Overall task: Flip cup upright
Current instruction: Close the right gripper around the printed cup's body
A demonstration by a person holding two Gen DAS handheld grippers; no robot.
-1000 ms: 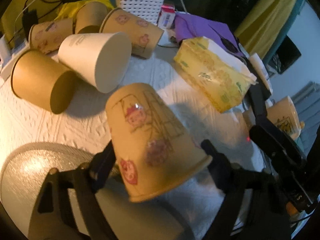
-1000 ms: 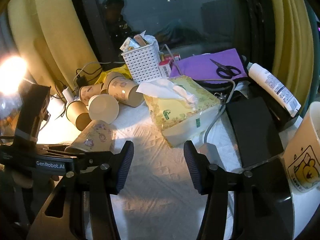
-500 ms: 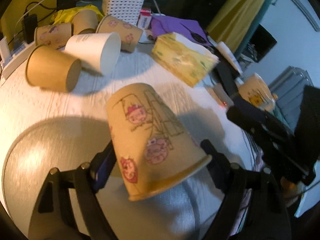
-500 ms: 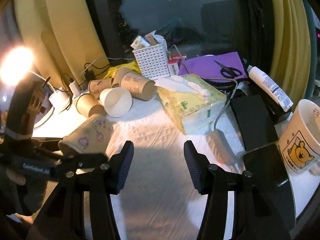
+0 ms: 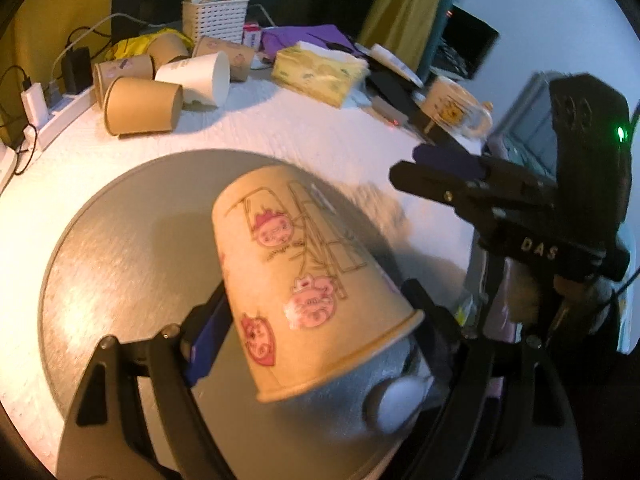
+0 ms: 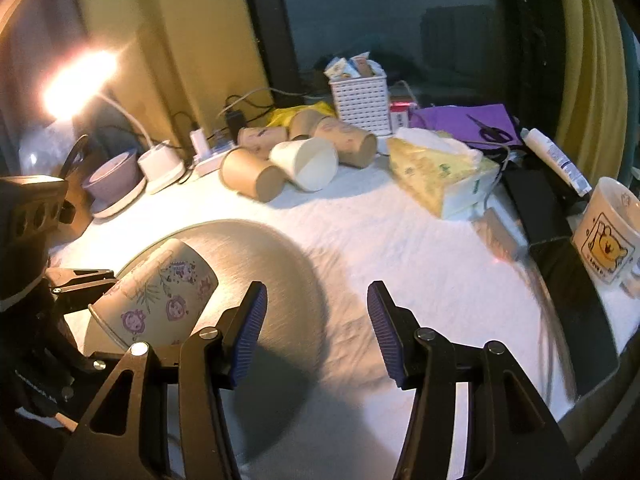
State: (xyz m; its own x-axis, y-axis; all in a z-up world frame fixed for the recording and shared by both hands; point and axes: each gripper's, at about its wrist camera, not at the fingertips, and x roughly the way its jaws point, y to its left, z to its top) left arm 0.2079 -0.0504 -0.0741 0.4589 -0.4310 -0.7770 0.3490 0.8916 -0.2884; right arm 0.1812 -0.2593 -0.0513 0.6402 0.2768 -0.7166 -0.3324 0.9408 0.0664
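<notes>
My left gripper [image 5: 316,316] is shut on a tan paper cup with pink pig prints [image 5: 296,280]. The cup is tilted, its closed base pointing away from me and up, its open rim towards the camera, held above a round grey tray [image 5: 120,248]. In the right wrist view the same cup [image 6: 160,300] hangs over the tray [image 6: 272,248] at the left, in the left gripper's fingers. My right gripper [image 6: 316,328] is open and empty above the white cloth, to the right of the cup. It also shows in the left wrist view [image 5: 460,176].
Several paper cups [image 5: 168,80] lie on their sides at the back of the white-clothed table. A tissue box [image 5: 316,72], a white basket [image 5: 214,20], a bear-print mug [image 6: 608,232], a black device [image 6: 536,204] and power adapters [image 5: 36,100] stand around. A lamp [image 6: 76,80] glares at left.
My left gripper has carried the cup back from the cup pile, and it is now over the grey tray. The right gripper has pulled back too and stays open.
</notes>
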